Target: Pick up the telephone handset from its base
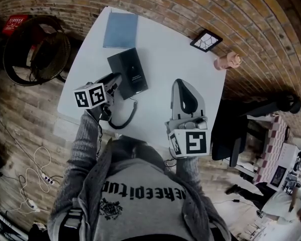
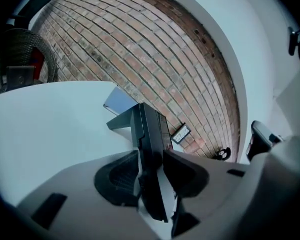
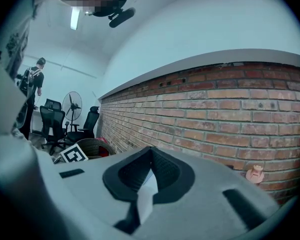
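**Left hand-held gripper**: released. Its jaws are spread with the handset between the pads, and a pale sliver shows beside the right pad. The handset lies along the 9 o'clock edge of the black base.

**Right hand-held gripper**: clenched on nothing. It hangs over bare table at 3 o'clock of the base, well apart from it.

**Surroundings:**
- The coiled cord loops at 6 o'clock of the base.
- A blue notebook lies at 12 o'clock, near the far edge.
- A framed picture and a pink object sit at 2 o'clock, by the corner.

**Obscured:**
- From the head view the left gripper covers most of the handset.
- The cord's upper end runs under the gripper's marker cube.
- The person's torso hides the near table edge.

**Clearance:**
- The table is bare between the base and the right gripper, and toward 1 o'clock.
- A round basket stands off the table at 9 o'clock.
- A dark chair stands at 4 o'clock.
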Motion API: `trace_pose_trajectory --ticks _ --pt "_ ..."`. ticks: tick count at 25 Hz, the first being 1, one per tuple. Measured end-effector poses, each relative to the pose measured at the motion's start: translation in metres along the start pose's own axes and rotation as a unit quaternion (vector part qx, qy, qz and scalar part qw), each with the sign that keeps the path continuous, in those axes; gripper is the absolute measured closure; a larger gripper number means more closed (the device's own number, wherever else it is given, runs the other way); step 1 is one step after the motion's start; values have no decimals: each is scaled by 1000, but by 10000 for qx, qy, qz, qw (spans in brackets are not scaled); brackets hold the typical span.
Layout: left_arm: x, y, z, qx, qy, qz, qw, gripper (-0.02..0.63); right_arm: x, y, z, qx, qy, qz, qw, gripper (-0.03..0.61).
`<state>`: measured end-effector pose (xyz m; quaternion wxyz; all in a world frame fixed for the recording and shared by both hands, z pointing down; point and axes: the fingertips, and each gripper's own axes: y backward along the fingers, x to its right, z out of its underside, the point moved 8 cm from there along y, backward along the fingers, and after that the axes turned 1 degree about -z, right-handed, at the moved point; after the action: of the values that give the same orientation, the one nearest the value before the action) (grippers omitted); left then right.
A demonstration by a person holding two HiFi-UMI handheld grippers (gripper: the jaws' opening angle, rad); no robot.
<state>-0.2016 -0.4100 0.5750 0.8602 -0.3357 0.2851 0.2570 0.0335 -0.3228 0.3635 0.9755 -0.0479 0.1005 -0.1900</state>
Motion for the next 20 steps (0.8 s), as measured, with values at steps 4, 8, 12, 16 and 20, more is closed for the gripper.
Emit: trace_pose_trajectory --ticks 4,8,12,16,20 --pt "1 -6 0 -25 -26 75 10000 483 1 -2 3 -19 13 37 10000 575" --pt "4 -11 7 -126 252 337 9990 494 3 -2 3 -43 14 48 10000 575" --pt "7 -10 8 -254 661 483 9963 522 4 -2 2 -28 19 61 10000 575" --pt "8 -8 6 -290 880 537 9943 532 4 -1 1 -23 37 44 10000 575" --pt "10 -4 4 -229 1054 637 9921 534 4 0 0 -9 47 56 10000 575"
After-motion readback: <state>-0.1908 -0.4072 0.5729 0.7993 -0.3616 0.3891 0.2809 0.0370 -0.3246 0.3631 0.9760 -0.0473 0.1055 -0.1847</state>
